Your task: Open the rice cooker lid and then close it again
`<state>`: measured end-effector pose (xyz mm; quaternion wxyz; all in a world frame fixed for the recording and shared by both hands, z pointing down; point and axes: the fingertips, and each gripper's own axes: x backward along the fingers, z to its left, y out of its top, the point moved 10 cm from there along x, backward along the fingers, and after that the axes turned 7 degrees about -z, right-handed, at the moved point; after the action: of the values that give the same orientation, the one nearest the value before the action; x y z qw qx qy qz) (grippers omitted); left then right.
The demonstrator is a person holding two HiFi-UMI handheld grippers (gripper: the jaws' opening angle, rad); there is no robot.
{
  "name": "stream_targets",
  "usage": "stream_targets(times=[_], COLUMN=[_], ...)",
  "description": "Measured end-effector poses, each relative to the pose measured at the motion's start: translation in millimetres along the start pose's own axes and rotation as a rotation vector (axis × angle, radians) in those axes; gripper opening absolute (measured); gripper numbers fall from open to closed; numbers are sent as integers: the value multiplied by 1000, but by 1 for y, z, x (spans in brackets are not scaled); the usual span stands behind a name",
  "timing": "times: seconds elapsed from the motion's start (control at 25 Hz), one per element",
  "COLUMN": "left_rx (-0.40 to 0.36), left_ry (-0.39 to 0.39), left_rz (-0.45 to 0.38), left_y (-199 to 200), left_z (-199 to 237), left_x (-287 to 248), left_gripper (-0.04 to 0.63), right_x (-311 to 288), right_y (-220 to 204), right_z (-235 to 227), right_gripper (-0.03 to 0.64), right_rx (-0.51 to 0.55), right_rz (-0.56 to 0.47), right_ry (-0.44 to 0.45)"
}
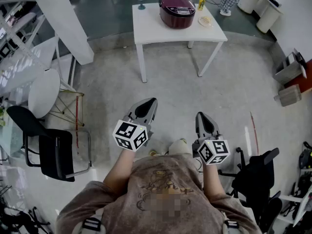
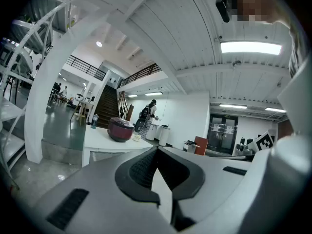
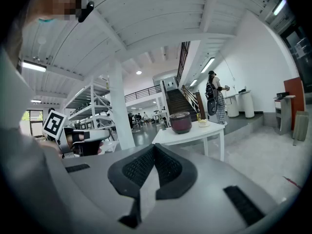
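A dark red rice cooker (image 1: pixel 177 9) with its lid down stands on a white table (image 1: pixel 148 30) at the far end of the floor; it also shows far off as the rice cooker (image 2: pixel 120 129) and the rice cooker (image 3: pixel 181 122). My left gripper (image 1: pixel 149 103) and right gripper (image 1: pixel 203 116) are held close to my body, well short of the table. Both point toward it. Each has its jaws closed together with nothing between them.
A glass (image 1: pixel 141 0), a yellow bottle (image 1: pixel 201 3) and a small plate (image 1: pixel 205 20) share the table. A black chair (image 1: pixel 46 145) and round white table (image 1: pixel 43 92) stand at left, another black chair (image 1: pixel 256 179) at right. A person (image 3: pixel 215 96) stands beyond the table.
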<state>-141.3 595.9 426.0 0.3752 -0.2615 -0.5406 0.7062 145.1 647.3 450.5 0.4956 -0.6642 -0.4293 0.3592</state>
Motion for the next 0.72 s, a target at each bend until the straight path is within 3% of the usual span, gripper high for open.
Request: stream_targets(times=[0.28, 0.72], left_rx=[-4, -13], left_ry=[13, 16], left_rz=[-17, -12], left_y=[0, 2], left_z=[8, 35], left_x=[-3, -50], left_gripper=[21, 21], right_x=[-8, -53], right_y=[0, 3], right_z=[3, -35], right_gripper=[-9, -8], right_rx=[14, -9], right_rz=[-6, -12], right_ry=[-2, -24])
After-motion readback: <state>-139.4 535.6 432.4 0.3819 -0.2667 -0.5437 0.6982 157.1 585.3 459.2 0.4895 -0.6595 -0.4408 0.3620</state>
